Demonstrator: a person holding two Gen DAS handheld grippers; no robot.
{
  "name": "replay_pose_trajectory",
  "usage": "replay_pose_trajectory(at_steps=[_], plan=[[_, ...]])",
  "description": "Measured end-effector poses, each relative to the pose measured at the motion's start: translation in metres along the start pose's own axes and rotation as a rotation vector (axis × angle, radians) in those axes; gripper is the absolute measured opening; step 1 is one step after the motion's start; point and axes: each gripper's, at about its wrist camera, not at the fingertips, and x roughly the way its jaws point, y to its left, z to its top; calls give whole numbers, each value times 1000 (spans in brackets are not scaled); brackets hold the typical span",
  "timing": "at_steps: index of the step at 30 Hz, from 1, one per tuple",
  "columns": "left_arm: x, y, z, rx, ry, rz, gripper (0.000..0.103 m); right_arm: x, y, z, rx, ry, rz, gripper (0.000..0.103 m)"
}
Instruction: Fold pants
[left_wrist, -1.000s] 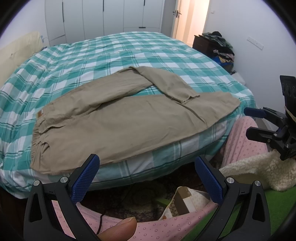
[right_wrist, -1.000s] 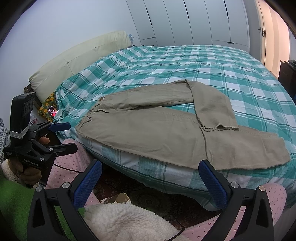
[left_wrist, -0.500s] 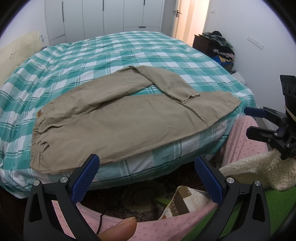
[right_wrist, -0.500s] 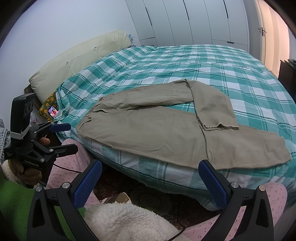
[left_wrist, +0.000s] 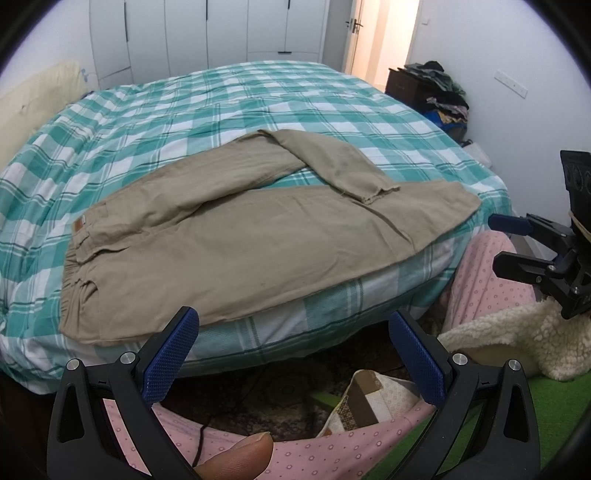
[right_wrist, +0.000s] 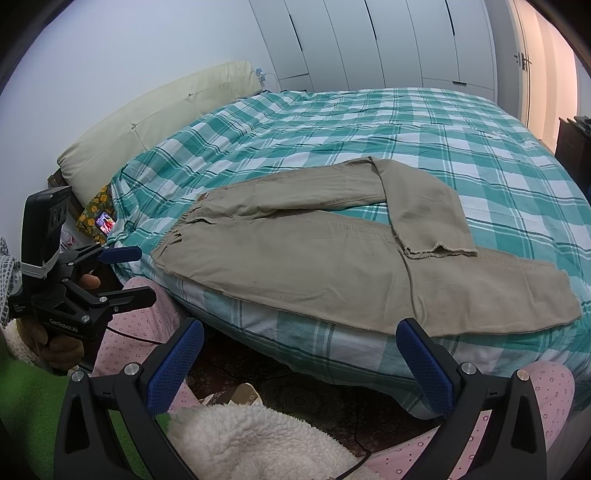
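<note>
Khaki pants (left_wrist: 236, 236) (right_wrist: 332, 258) lie along the near edge of a bed, waistband to the left. The near leg is stretched flat toward the right; the far leg doubles back at the knee, its frayed cuff (left_wrist: 376, 192) (right_wrist: 439, 251) resting on the near leg. My left gripper (left_wrist: 291, 343) hovers open, nothing in it, in front of the bed edge below the waist end; the right wrist view shows it as the left gripper (right_wrist: 129, 275). My right gripper (right_wrist: 299, 350) is open below the cuff end, seen from the left as the right gripper (left_wrist: 496, 243). Neither touches the pants.
The bed (left_wrist: 207, 110) has a green-and-white plaid cover and a cream headboard (right_wrist: 147, 125) at left. White wardrobes (left_wrist: 207, 33) stand behind. A dark dresser with piled clothes (left_wrist: 436, 88) sits by the door. My pink dotted knees (left_wrist: 491, 273) press near the bed edge.
</note>
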Motion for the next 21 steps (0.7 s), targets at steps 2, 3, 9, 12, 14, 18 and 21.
replay_pose_trajectory(at_steps=[2,3,9,12,14,18,21], plan=[[1,1,0,-1,2,0,103,1,0,-1,0,0,0,103],[1,1,0,-1,3,0,103,1,0,-1,1,0,0,103],[2,1,0,-4,8,-1,103,1,0,-1,0,0,0,103],[2,1,1,-4,11,-2,103,1,-1,-1,1,0,0,103],[3,0,1,-4,13,-2,103,1,-1,-1,0,0,0,103],[3,0,1,-4,13,-3,103,1,-1,-1,0,1,0,103],[3,1,1,-4,14,-3,103,1,0,-1,1,0,1,103]])
